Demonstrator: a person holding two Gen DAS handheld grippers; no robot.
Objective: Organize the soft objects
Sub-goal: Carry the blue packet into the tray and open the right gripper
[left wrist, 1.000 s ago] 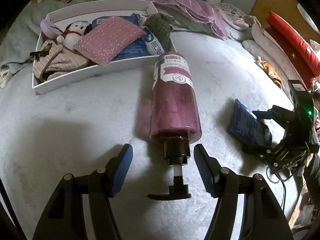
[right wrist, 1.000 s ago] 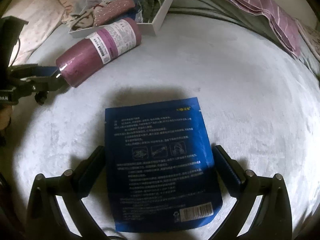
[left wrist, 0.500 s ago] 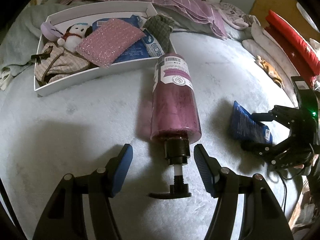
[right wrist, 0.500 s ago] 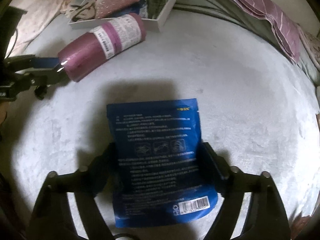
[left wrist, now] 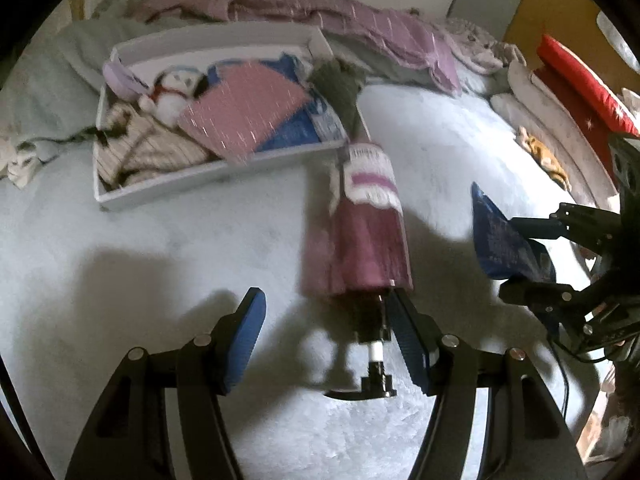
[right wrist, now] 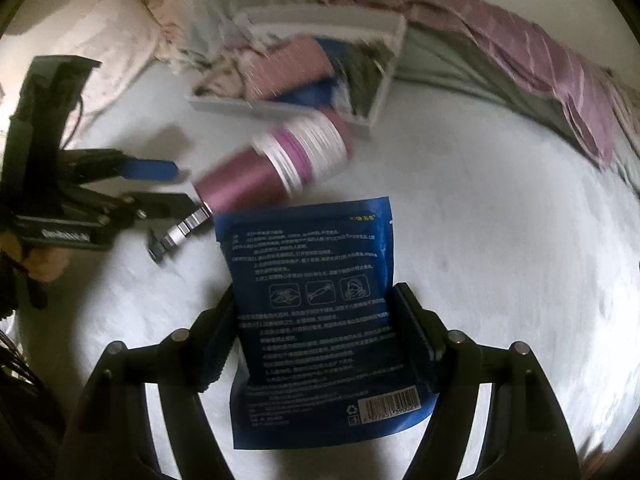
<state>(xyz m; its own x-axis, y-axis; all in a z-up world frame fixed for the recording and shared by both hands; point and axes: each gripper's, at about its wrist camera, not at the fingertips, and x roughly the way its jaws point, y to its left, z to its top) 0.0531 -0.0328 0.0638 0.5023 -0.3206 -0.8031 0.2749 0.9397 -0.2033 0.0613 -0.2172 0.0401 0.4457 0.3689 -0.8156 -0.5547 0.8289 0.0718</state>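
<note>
My right gripper (right wrist: 316,316) is shut on a flat blue pouch (right wrist: 316,280) with white print and holds it lifted above the bed; the pouch also shows in the left wrist view (left wrist: 504,240), between the right gripper's fingers. My left gripper (left wrist: 324,320) is open and empty. Its right finger (left wrist: 408,336) is beside the neck of a purple pump bottle (left wrist: 368,236) that lies on the grey blanket. The bottle also shows in the right wrist view (right wrist: 272,168). A white tray (left wrist: 180,184) holds soft items behind the bottle.
The tray holds a pink sparkly pad (left wrist: 244,116), a small white plush (left wrist: 176,88), striped cloth (left wrist: 148,152) and a dark green cloth (left wrist: 340,84). Purple striped fabric (left wrist: 360,20) lies along the back. Red and white cushions (left wrist: 576,80) lie at the right.
My right gripper closed on the blue pouch and lifted it off the blanket, toward the bottle. My left gripper shifted left, so the bottle neck now sits by its right finger.
</note>
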